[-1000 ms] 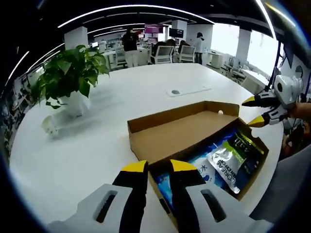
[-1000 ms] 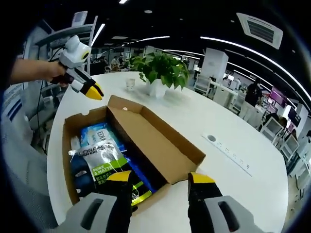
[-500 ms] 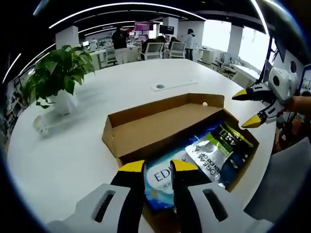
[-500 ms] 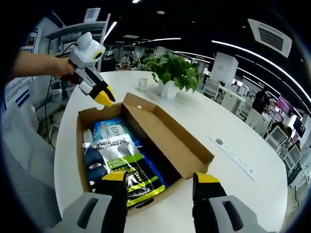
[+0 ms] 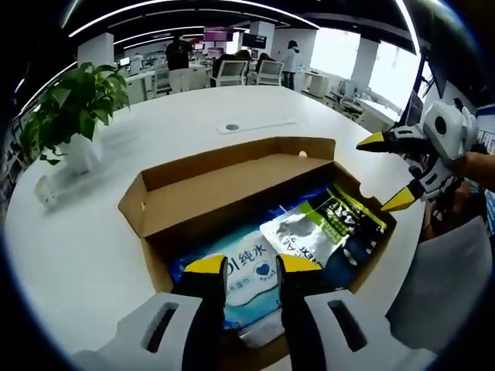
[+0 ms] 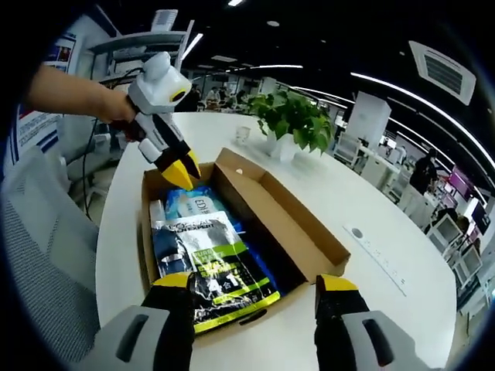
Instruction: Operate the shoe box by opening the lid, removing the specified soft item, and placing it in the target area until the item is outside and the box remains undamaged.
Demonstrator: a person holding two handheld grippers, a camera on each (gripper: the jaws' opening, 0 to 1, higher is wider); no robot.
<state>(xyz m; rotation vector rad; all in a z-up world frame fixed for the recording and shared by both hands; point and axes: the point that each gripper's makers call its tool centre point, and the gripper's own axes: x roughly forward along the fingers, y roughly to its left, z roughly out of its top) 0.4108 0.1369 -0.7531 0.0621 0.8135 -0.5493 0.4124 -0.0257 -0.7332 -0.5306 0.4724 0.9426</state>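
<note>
Since a second ago the left claw has come forward from the lid's edge to hang over the open box; the right claw has closed in on the box's near end. The box has not shifted on the tabletop.

Left claw: jaws narrow, nothing between them, tips above the light blue soft pack at one end of the box. In the right gripper view it points down at that same end, tips close together, a person's hand holding it.

Right claw: jaws wide, empty, straddling the other end of the box. In the left gripper view it sits beside the box's far corner, tips well apart.

Shoe box: open, cardboard lid folded back and standing along the long side. Inside: light blue soft pack, a silver-and-green pouch lying partly on it, a dark blue item beside the pouch. All still in the box.

Further out: potted plant on the tabletop well apart from the box, a small glass near it, a socket strip set in the tabletop. Office desks and people in the background.
</note>
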